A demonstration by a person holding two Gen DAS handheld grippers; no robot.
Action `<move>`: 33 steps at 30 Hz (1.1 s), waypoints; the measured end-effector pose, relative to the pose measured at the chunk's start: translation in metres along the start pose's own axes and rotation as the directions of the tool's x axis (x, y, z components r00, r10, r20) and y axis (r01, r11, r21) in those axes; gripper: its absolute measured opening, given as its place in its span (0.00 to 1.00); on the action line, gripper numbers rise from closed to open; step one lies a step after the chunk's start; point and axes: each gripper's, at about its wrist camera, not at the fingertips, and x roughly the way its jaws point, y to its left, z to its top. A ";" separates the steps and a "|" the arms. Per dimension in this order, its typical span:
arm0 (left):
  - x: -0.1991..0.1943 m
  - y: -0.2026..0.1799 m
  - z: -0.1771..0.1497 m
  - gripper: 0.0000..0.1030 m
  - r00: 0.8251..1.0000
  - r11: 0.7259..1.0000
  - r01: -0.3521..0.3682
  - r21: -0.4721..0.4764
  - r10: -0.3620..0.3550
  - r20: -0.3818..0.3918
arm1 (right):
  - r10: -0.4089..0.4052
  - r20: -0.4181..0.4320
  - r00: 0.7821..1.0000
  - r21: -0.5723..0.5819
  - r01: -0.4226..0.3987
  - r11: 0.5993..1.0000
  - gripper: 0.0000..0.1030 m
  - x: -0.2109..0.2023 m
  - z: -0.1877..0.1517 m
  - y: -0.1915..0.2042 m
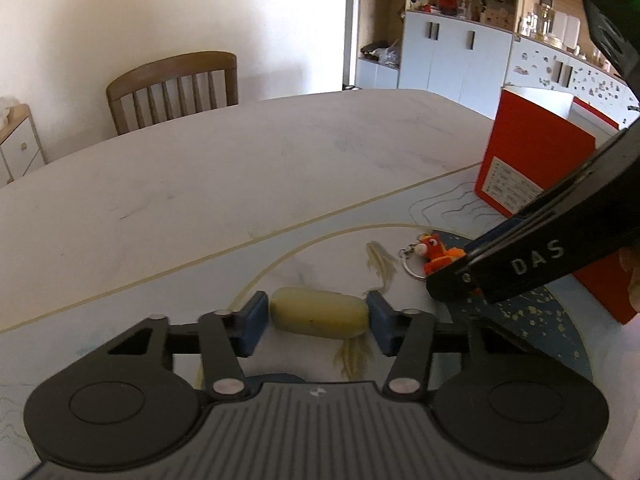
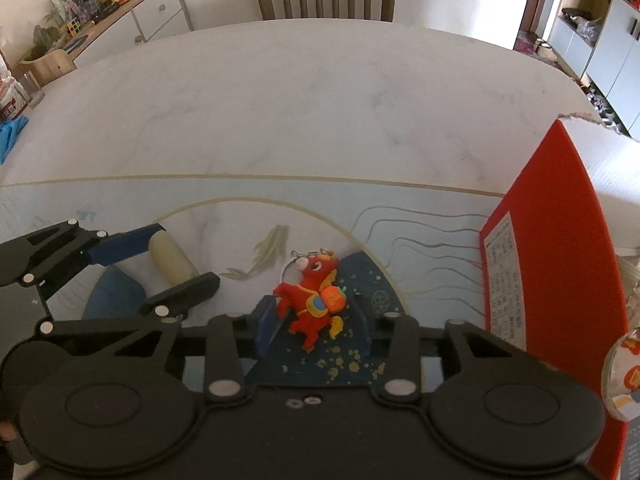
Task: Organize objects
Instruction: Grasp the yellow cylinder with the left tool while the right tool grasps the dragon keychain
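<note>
A pale yellow cylinder (image 1: 319, 319) lies crosswise on the printed mat (image 1: 532, 344), clamped end to end between the blue pads of the left gripper (image 1: 318, 322). At about 2 o'clock from it, a red plush keychain (image 2: 314, 300) rests on the mat's dark patch between the right gripper's (image 2: 314, 322) half-closed fingers; the left finger (image 2: 266, 326) touches it, the right stands apart. Both grippers tilt steeply down. A red box (image 2: 560, 248) stands at 3 o'clock on the white table (image 2: 300, 100).

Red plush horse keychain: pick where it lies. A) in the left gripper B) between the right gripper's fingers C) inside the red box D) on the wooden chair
B: the red plush horse keychain lies on the mat between the right gripper fingers.
</note>
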 end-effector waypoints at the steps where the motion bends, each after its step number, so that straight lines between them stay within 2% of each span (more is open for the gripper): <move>1: 0.000 0.000 0.000 0.49 1.000 1.000 -0.003 -0.004 0.003 -0.002 | 0.001 0.000 1.000 0.002 -0.001 1.000 0.34 -0.001 0.000 0.000; 13: -0.012 -0.002 0.005 0.49 0.999 0.999 -0.017 -0.029 0.016 -0.045 | 0.012 0.019 1.000 0.043 -0.013 0.999 0.34 -0.016 -0.007 -0.001; 21: -0.036 -0.011 0.017 0.49 0.998 0.999 -0.026 -0.040 0.024 -0.055 | 0.037 0.057 0.998 0.066 -0.041 0.997 0.34 -0.051 -0.014 0.000; 33: -0.090 -0.040 0.037 0.49 1.000 1.000 0.025 -0.018 -0.026 -0.018 | 0.082 0.143 0.986 0.064 -0.092 0.994 0.31 -0.113 -0.030 -0.005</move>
